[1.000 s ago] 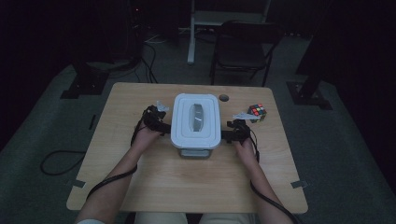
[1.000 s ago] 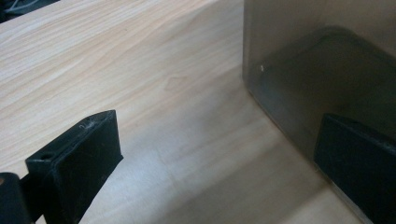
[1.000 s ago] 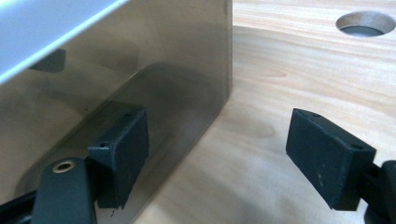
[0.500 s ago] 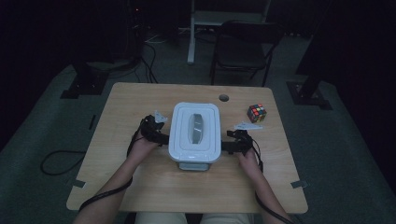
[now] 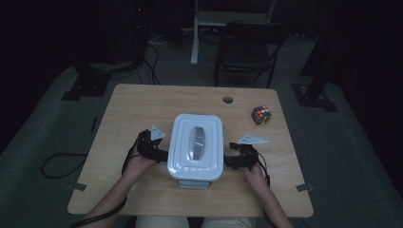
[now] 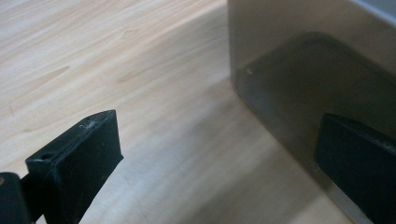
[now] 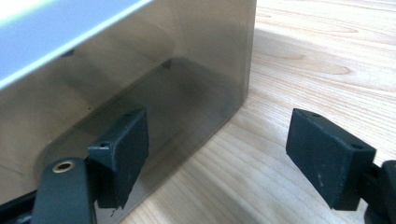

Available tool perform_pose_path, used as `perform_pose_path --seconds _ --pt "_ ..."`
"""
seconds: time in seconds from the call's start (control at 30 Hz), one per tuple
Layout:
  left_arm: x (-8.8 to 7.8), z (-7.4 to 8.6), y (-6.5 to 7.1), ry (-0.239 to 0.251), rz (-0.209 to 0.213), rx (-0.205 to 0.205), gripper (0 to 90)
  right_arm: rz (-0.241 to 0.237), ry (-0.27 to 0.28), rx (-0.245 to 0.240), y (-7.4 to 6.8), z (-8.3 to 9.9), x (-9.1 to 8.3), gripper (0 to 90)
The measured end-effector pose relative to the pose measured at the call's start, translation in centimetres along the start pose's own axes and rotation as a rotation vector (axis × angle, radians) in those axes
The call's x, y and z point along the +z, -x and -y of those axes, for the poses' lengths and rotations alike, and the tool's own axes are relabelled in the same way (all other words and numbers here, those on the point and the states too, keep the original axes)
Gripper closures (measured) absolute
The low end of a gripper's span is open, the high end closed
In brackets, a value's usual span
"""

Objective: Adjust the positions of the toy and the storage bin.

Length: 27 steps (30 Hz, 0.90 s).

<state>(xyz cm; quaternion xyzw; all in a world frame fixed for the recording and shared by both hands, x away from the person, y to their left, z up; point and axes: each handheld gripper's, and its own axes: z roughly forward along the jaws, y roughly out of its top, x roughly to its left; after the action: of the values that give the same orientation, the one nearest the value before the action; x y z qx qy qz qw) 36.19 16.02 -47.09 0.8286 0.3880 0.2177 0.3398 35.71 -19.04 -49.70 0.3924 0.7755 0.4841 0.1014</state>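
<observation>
**Box Squeezed Between Two Open Grippers, Grip Looking Thin**

Dim room and a pale wooden table (image 5: 142, 109) are framing the work: a person is sitting at the near edge, pressing a tool against each side of a white lidded container (image 5: 196, 147) near the table's middle.

Left gripper (image 5: 159, 154) is standing with its jaws apart, clamped on nothing; in its own view one pad is lying against the container's smooth translucent wall (image 6: 299, 70) while the other is hanging over bare wood. Right gripper (image 5: 232, 161) is doing the same on the opposite side, jaws apart, one pad (image 7: 122, 149) near or on the wall, the other clear of it.

Because neither tool is pinching anything, the box is depending on sideways pressure alone. Uneven pushing is likely to twist or slide it, and any lift risks it slipping out; the lid could pop if it is not latched.

Further out, a colour cube (image 5: 261, 115) is sitting well apart toward the right corner. Whether the pads are truly touching, what is inside, and the container's near latch are all staying hard to make out in the gloom.
</observation>
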Motion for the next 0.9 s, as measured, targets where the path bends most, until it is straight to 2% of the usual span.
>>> perform_pose_path --seconds 0.27,0.3,0.4,0.7,0.9 --pt "-0.9 0.6 1.4 0.011 0.021 0.009 1.5 -0.020 0.017 0.013 0.0 0.7 -0.9 21.1" --pt "-1.0 0.7 1.4 0.009 0.034 0.001 1.4 -0.022 0.016 0.013 0.0 0.8 -1.0 21.1" --pt "-1.2 1.0 1.5 0.011 0.039 -0.009 1.4 -0.031 0.022 0.016 -0.2 1.1 -1.2 21.1" --pt "-2.0 1.8 2.1 0.024 0.031 0.007 1.4 -0.047 0.012 0.009 -1.4 2.1 -1.8 21.1" --pt "-2.4 2.3 2.1 0.034 0.041 -0.010 1.4 -0.072 0.012 0.005 -2.1 2.6 -2.2 20.7"
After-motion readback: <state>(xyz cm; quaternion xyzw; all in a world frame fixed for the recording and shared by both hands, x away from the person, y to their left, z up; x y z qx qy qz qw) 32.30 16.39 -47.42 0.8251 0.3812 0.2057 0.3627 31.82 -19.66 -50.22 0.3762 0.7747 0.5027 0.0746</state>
